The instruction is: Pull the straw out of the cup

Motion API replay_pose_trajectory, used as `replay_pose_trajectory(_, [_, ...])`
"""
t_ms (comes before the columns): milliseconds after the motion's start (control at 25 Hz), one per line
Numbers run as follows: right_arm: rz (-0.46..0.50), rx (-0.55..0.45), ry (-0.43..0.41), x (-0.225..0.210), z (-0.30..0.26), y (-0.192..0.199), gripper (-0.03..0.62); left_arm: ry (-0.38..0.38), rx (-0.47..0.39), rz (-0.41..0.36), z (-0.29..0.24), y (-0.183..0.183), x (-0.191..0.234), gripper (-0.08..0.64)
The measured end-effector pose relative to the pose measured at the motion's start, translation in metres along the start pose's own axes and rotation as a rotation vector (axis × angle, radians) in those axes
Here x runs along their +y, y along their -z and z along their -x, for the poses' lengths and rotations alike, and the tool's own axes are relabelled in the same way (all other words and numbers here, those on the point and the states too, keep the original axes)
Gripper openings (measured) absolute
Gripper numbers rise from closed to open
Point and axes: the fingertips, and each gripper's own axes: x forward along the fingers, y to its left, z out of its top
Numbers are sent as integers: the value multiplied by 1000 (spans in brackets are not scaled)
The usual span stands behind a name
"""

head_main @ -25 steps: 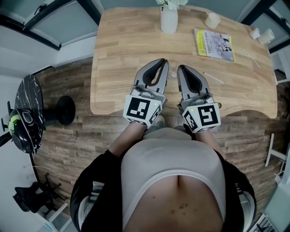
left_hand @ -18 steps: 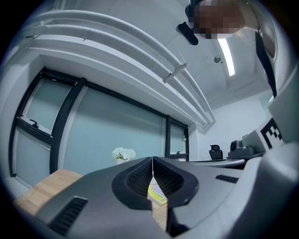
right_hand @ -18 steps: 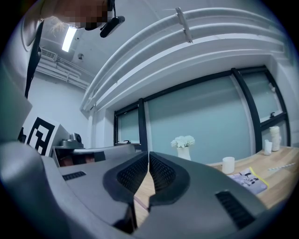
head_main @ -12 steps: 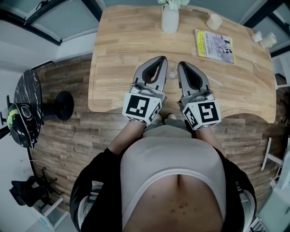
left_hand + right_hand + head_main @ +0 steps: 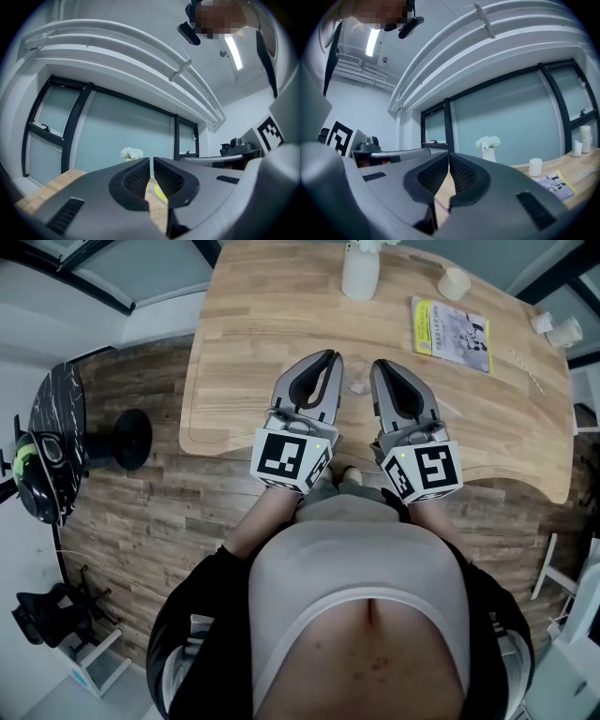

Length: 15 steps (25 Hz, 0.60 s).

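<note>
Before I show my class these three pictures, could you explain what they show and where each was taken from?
A person at a wooden table holds a two-jaw tool in each hand: the left gripper and right gripper. The top-down picture comes from a camera on the person's head; the other two from cameras on each gripper, looking along its jaws. On the table are a white vase of flowers, a white cup and a yellow booklet. Both grippers are shut and empty.
</note>
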Motion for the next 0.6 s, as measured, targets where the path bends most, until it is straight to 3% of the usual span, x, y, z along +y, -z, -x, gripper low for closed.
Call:
replay_pose_trajectory(320, [-11,14,-17,4,3,6,31,-10,26,-37,7,6,2,14])
replay_pose_trajectory(440, [-15,14,-18,5,4,6,31,12,62,-40,6,14,1,126])
replay_pose_trajectory(600, [-21,22,-27,8,4,9,31,9,94,-53,8,22,4,149])
